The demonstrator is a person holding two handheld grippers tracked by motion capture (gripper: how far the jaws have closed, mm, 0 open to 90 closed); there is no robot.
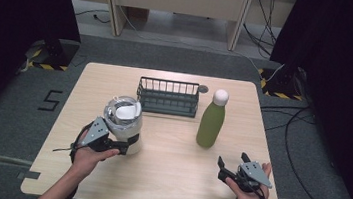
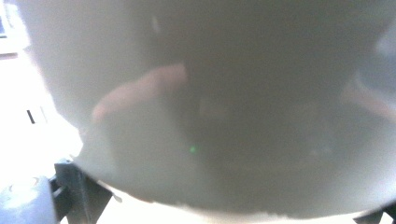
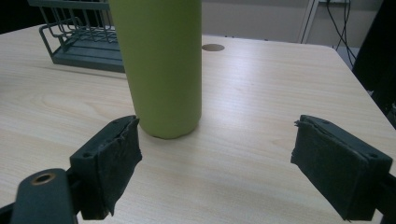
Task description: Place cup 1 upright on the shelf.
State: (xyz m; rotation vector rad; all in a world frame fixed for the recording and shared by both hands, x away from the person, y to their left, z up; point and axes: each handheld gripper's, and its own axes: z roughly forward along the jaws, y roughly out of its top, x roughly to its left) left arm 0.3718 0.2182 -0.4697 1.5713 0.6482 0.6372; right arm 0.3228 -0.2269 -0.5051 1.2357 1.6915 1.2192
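The left hand (image 1: 88, 157) reached forward, its left gripper (image 1: 126, 147) clamped around the base of a smooth, silvery steel jug (image 1: 122, 123) standing upright left of centre on the pale woodgrain table (image 1: 165, 179). The right gripper (image 1: 223, 167) lay low, jaws spread wide, near the matte green bottle (image 3: 161, 65) but apart. A dark wire rack (image 1: 168, 97) sat behind.

Left gripper (image 1: 119, 148) jaws: hidden against the steel jug (image 1: 122, 123); grip cannot be told.
Jug in left gripper view (image 2: 210, 93): blurred, cut off on all sides.
Green bottle (image 3: 161, 65): top cut off in right gripper view.
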